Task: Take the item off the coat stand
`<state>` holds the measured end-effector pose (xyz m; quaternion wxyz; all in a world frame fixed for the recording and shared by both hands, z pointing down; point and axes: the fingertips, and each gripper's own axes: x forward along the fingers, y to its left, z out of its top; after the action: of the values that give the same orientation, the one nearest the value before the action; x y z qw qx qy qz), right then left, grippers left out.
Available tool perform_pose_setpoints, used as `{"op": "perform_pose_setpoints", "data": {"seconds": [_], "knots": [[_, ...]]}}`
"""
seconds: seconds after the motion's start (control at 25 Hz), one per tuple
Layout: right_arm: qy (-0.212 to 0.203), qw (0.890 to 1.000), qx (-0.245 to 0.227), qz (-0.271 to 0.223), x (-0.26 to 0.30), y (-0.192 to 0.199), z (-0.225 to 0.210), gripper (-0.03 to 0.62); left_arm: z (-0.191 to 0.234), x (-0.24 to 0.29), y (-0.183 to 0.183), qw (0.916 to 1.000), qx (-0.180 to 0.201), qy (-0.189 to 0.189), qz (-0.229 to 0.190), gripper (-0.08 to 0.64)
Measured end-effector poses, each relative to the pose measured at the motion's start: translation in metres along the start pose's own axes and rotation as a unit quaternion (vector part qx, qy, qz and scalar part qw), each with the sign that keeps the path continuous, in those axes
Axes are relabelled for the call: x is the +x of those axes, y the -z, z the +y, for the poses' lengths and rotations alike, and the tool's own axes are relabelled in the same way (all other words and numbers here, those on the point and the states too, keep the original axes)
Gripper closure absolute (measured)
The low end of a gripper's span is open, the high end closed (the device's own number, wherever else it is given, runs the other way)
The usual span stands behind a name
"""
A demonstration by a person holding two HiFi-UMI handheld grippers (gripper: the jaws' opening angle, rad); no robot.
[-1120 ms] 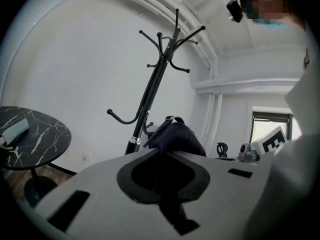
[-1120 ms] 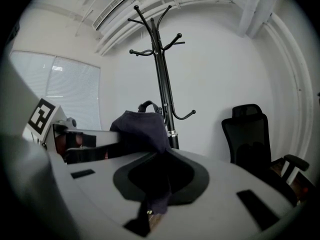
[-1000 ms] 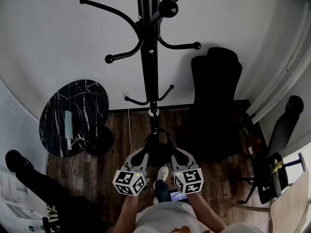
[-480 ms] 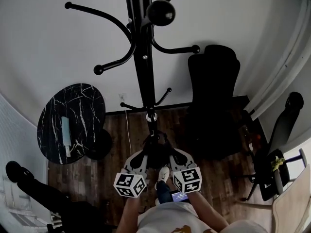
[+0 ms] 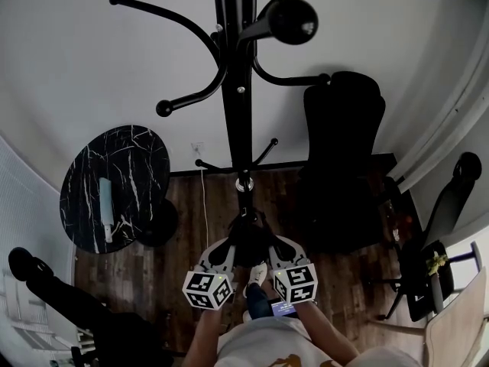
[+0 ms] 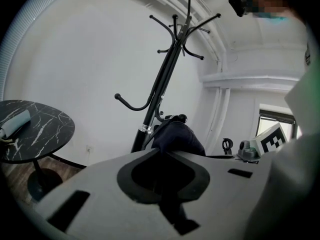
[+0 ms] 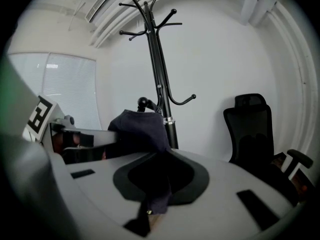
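Observation:
A dark navy cap-like item (image 5: pixel 249 238) hangs low in front of the black coat stand (image 5: pixel 237 90), between my two grippers. My left gripper (image 5: pixel 231 245) is shut on its left side and my right gripper (image 5: pixel 271 244) on its right. In the left gripper view the item (image 6: pixel 178 137) bulges just past the shut jaws of the left gripper (image 6: pixel 165 184), with the stand (image 6: pixel 162 84) behind. In the right gripper view the item (image 7: pixel 140 129) sits under a low hook's ball end (image 7: pixel 143 102), and a strip of it hangs through the right gripper (image 7: pixel 157 186). Whether it touches the hook I cannot tell.
A round black marble table (image 5: pixel 134 163) stands at the left with a pale rolled thing (image 5: pixel 107 205) on it. A black office chair (image 5: pixel 340 151) is right of the stand, another chair (image 5: pixel 447 201) at far right. A person's dark leg (image 5: pixel 46 281) lies lower left.
The head view has swung slightly, so the stand's top shifts in the picture. Both grippers stay low in front of the body, still shut on the dark item.

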<state>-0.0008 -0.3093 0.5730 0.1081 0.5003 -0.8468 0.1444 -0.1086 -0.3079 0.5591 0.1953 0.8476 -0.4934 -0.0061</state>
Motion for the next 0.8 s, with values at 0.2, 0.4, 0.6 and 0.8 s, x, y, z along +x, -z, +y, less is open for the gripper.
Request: {"op": "perform_pose_setpoints", "data": {"seconds": [0.2,0.4,0.6,0.8], "knots": [[-0.001,1.000,-0.004,0.002,0.001,0.002,-0.001,0.554,0.002,0.002,0.004,1.0000,-0.004,0.000,0.005,0.534],[-0.001,1.000,0.007,0.002,0.005,0.003,-0.004,0.554,0.004,0.007,0.007,0.9998,0.008,-0.003,0.016,0.534],[0.002,1.000,0.003,0.004,0.007,0.003,-0.006,0.554,0.006,0.011,0.010,0.9995,0.017,-0.002,0.026,0.534],[0.000,1.000,-0.001,0.006,0.015,0.004,-0.009,0.554,0.010,0.016,0.011,0.9992,0.023,-0.005,0.033,0.534]]}}
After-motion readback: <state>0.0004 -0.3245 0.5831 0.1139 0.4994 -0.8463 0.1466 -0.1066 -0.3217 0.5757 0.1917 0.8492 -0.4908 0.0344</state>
